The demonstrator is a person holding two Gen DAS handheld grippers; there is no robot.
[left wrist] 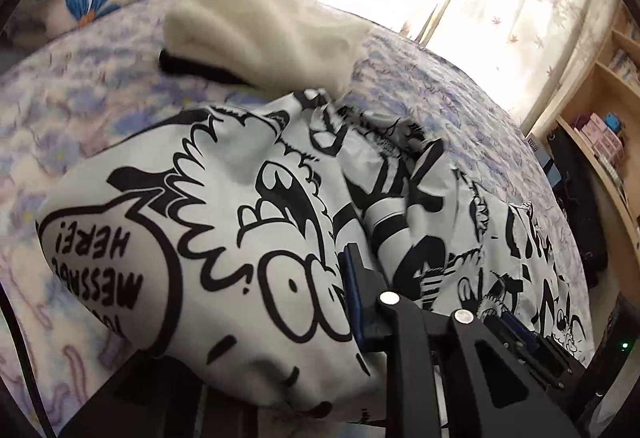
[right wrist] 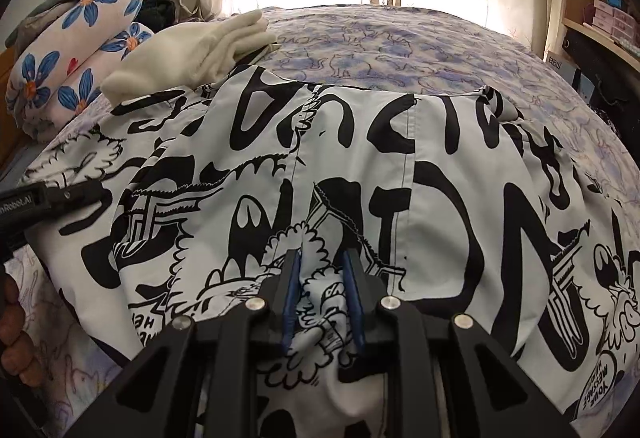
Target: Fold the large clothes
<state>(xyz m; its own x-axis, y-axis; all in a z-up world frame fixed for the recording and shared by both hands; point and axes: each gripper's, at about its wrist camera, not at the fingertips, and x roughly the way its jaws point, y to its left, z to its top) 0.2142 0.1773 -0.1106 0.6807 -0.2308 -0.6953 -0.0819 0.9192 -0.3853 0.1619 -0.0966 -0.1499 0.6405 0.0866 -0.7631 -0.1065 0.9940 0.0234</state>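
Plainly the comic-print shirt (right wrist: 360, 165) lies spread across the lavender bedspread (right wrist: 400, 37), its long axis running left to right in the right wrist view, with its near hem at the grippers and its far edge toward the window; the right gripper (right wrist: 322, 278) sits at the middle of that near hem, its blue-padded fingers (right wrist: 290, 290) standing somewhat apart with a ridge of the cloth bunched up between them, though whether the pads truly pinch it I cannot tell; the left gripper (left wrist: 424, 302) is at the garment's left end, one blue pad (left wrist: 354, 294) showing and the other mostly buried, with a fold of the shirt (left wrist: 224, 222) gathered between them and draped over the tool, so it appears to be holding cloth; my judgement is that the coming fold turns on carrying the near hem away from both grippers, across the short axis toward the far edge, with the right gripper nearer the centre; the right wrist view alone shows the whole spread, the left tool's body (right wrist: 52, 197) at the left edge and the cream garment (right wrist: 192, 49) beside the floral pillows (right wrist: 80, 49); the left wrist view alone shows the crumpled sleeve end and the speech-bubble print close up
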